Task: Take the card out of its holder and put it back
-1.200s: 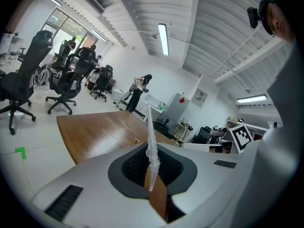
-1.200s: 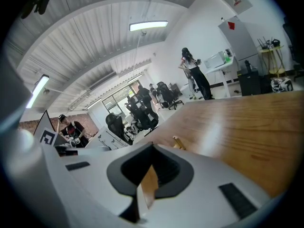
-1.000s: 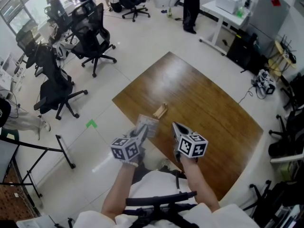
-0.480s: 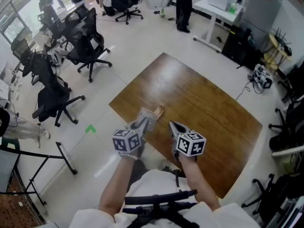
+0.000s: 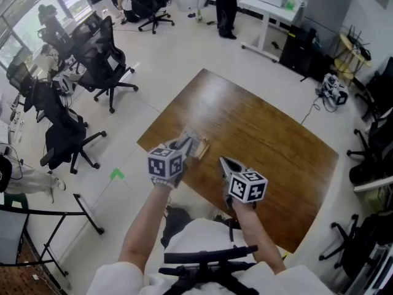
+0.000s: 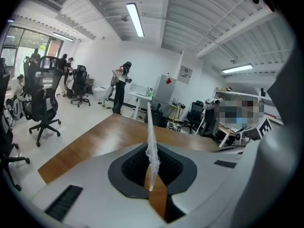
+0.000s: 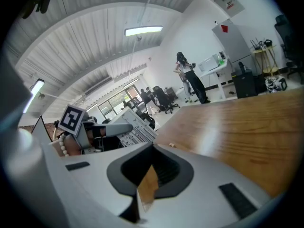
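Observation:
The card (image 5: 190, 139), pale with printed lines, sticks out past the tips of my left gripper (image 5: 182, 145), which is shut on it near the table's left front edge. In the left gripper view the card (image 6: 150, 136) shows edge-on, upright between the closed jaws. The small light wooden holder (image 5: 202, 148) lies on the brown table (image 5: 264, 134) right beside the card's lower edge; I cannot tell whether they touch. My right gripper (image 5: 225, 162) hovers to the right of the holder, shut with nothing in it. The right gripper view shows the card (image 7: 136, 127) in the left gripper.
Black office chairs (image 5: 101, 66) stand on the pale floor left of the table. White desks (image 5: 270, 8) and a standing person (image 5: 225, 5) are at the back. A green tape mark (image 5: 116, 174) is on the floor. More chairs (image 5: 368, 165) stand at the right.
My left gripper has carried the card forward, from short of the holder to right against it. The right gripper has stayed about where it was.

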{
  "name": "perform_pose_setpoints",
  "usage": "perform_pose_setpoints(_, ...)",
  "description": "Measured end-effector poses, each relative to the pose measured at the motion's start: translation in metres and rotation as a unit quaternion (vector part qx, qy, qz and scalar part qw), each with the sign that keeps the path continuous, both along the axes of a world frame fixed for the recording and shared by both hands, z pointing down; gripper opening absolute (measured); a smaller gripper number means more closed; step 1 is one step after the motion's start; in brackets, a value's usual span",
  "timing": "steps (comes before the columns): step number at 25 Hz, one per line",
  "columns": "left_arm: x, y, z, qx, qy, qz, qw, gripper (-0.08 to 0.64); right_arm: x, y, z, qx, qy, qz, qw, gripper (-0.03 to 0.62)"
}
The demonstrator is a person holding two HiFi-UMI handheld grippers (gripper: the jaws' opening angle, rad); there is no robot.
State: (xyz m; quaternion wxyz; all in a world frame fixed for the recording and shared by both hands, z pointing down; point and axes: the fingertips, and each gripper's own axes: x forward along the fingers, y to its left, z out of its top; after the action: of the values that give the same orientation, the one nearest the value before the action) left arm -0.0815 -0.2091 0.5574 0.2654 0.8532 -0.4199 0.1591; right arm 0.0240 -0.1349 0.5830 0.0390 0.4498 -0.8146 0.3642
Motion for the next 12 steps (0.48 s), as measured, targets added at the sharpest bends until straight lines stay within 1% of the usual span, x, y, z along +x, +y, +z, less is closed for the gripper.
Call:
perform_pose_setpoints(6,0.008,-0.016,0.012,-0.011,-0.018,0.033,0.9992,0.014,0.001,-0.005,0.004,-0.008,-0.002,0.007,1.000,-0.002)
perform_pose_setpoints(12,0.011,-0.019,0.032,-0.028,-0.023,0.045,0.9983,0.014,0.002,-0.010,0.007,-0.014,-0.002,0.012,1.000,-0.002)
